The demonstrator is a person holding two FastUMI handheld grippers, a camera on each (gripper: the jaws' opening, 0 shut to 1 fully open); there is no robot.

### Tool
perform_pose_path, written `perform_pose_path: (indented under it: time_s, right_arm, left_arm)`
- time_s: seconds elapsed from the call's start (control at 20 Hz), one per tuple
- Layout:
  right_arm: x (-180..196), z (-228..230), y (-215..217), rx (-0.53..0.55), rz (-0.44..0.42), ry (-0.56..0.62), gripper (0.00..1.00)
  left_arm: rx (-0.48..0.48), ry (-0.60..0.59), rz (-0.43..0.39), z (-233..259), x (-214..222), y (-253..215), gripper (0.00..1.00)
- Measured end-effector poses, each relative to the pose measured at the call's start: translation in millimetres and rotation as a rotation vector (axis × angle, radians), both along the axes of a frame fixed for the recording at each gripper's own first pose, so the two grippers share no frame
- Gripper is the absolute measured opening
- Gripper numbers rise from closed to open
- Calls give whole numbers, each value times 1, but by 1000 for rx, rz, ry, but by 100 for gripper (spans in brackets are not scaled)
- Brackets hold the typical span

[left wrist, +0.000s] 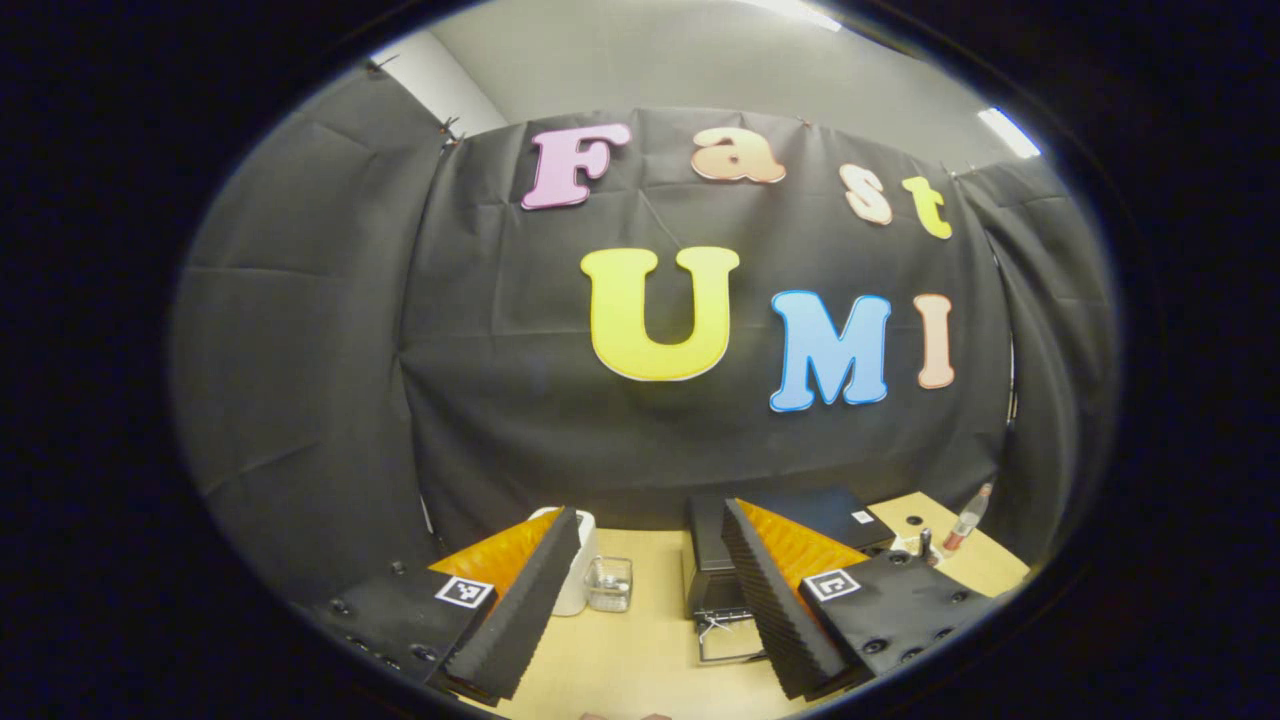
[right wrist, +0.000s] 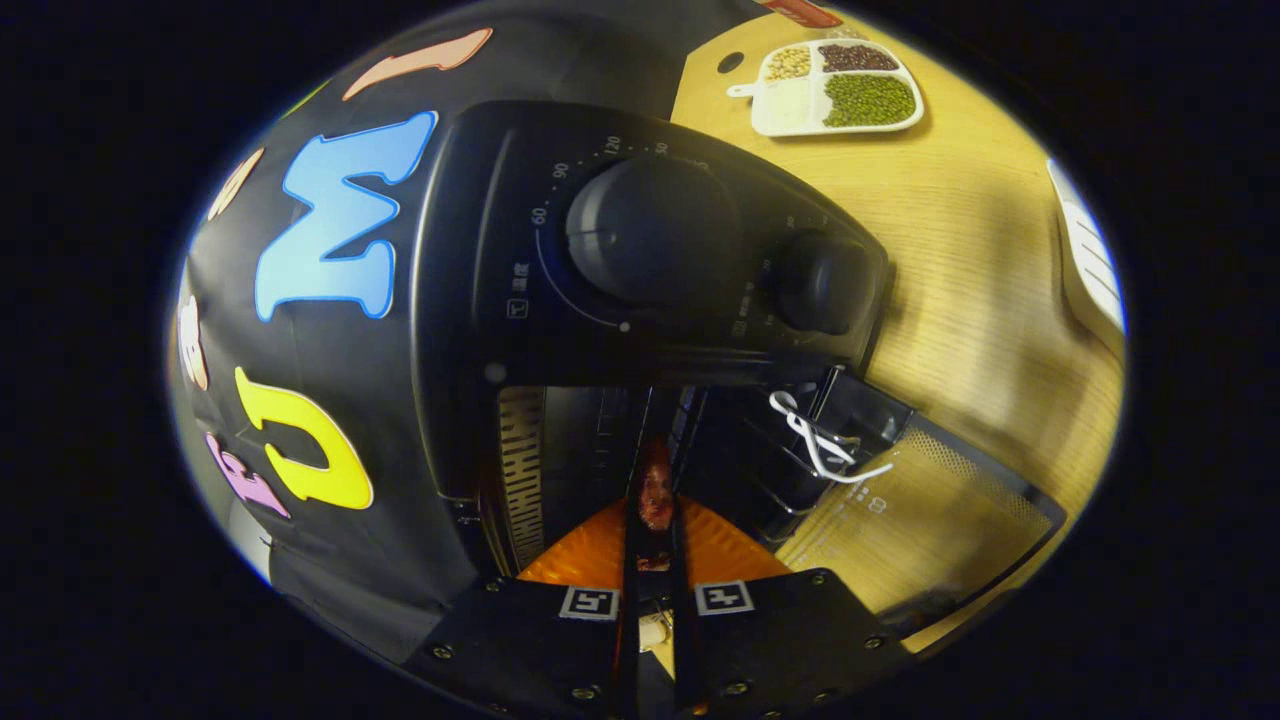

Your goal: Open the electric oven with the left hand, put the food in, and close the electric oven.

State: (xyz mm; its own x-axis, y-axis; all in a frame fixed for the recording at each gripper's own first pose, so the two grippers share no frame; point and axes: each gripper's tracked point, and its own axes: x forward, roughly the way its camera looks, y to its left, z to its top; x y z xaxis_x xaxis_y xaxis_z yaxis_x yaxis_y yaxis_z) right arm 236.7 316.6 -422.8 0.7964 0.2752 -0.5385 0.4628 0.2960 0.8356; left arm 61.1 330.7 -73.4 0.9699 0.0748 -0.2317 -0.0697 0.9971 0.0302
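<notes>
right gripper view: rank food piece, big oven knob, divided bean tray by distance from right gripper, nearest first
1. food piece, pinched between the right gripper fingers, at the oven mouth.
2. big oven knob, above, on the control panel.
3. divided bean tray, far on the table, top right.

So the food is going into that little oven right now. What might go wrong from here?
Three things, I'd guess. The right tongs pinch a small piece of food by a thin grip, so it may slip before reaching the rack. They are entering the oven cavity at a tilt and might knock its frame. The open door lies flat on the table; the left tongs, open and held back, must still lift it shut.
</notes>
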Motion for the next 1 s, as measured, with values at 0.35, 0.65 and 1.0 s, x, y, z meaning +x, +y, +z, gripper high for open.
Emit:
perform_pose_path:
  time_s: [0.35,0.65,1.0]
  right_arm:
    - [-17,3,-18,-325,170,50,47]
    - [-44,55,-39,-611,323,-57,68]
    - [-88,165,-86,-901,341,-294,68]
  left_arm:
    - [-6,8,-39,-8,12,-17,100]
    - [-29,3,-79,-10,19,-46,100]
    - [-63,-32,-148,-5,27,-101,91]
